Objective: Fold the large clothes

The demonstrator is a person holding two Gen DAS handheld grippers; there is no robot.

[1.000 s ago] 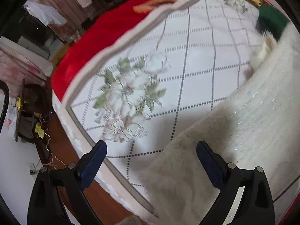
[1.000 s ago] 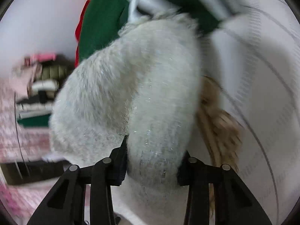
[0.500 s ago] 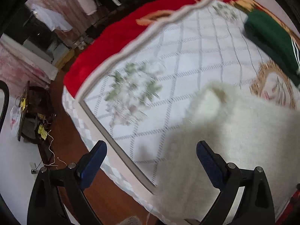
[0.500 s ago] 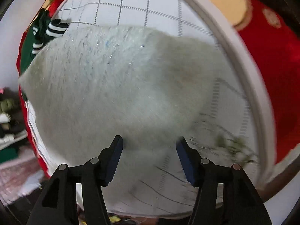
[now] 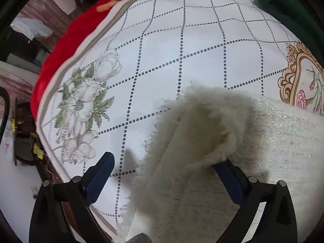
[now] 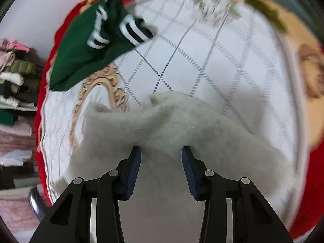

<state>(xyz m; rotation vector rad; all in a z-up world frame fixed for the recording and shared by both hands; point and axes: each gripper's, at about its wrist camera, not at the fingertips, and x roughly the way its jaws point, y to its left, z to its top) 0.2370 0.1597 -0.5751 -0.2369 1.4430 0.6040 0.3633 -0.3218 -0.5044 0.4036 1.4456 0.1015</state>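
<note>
On the bed (image 5: pixel 202 46), under both cameras, a white quilted cover with a dotted diamond grid and printed flowers spreads wide, and a red blanket (image 5: pixel 60 46) runs along its outer edge. Across the near part of that cover lies the big fluffy cream sweater (image 5: pixel 263 141), piled and rumpled; in the right wrist view the same garment (image 6: pixel 182 133) fills the lower middle, one corner peaked up toward the grid lines. Its fringed edge curls over in a thick fold right in front of the left wrist camera. Further back, a dark green garment (image 6: pixel 81 48) with white-striped cuffs sits bunched near the far edge of the bed, well apart from the sweater. Beside the bed, at the left of the right wrist view, a stack of folded clothes (image 6: pixel 14 77) shows, blurred.

Now the left claw (image 5: pixel 162 162): jaws spread wide, released, its right finger tucked against the underside of the sweater's curled fold, its left finger over bare cover. The right claw (image 6: pixel 161 154) hangs just over the sweater, jaws parted with the fabric showing between the blue pads (image 6: pixel 134 168), not clenched on it.
</note>
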